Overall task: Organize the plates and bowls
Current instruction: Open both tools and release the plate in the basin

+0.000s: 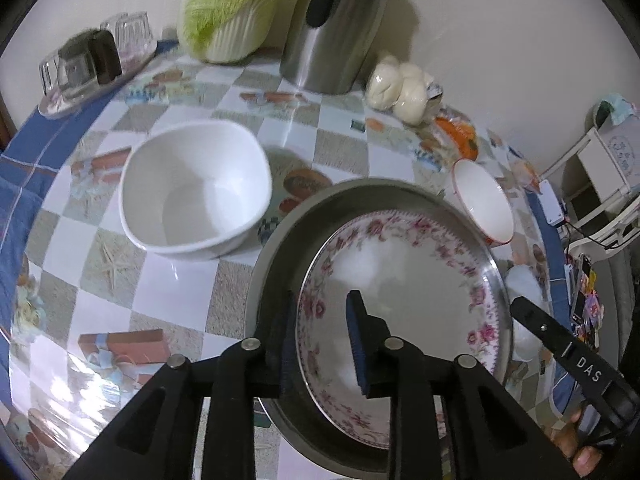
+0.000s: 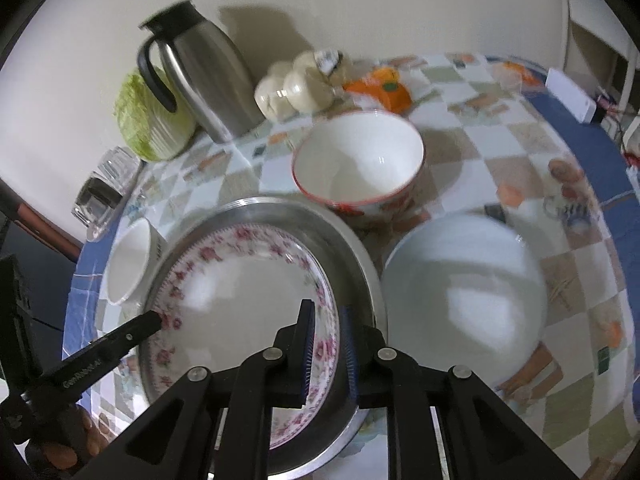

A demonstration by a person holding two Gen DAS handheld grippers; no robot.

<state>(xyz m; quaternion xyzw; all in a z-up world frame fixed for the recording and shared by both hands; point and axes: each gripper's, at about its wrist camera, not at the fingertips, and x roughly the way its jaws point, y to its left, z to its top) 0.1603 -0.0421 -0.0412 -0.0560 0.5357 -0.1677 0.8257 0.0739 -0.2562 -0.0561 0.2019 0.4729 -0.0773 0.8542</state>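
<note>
A floral-rimmed plate (image 1: 400, 280) (image 2: 240, 288) lies inside a steel pan (image 1: 280, 248) (image 2: 352, 248). My left gripper (image 1: 320, 340) straddles the near-left rims of the plate and pan, jaws apart around them. My right gripper (image 2: 326, 344) is closed on the right rims of plate and pan together. A white square bowl (image 1: 196, 196) (image 2: 128, 264) stands left of the pan. A red-rimmed bowl (image 2: 360, 164) (image 1: 486, 204) stands behind it. A white plate (image 2: 464, 296) lies to its right.
A steel jug (image 1: 336, 28) (image 2: 200, 68), a cabbage (image 1: 232, 8), wrapped buns (image 2: 296, 84), an orange packet (image 2: 384, 88) and a tray of glasses (image 1: 88, 68) line the back wall. The chequered table's blue edge (image 2: 592, 128) runs right.
</note>
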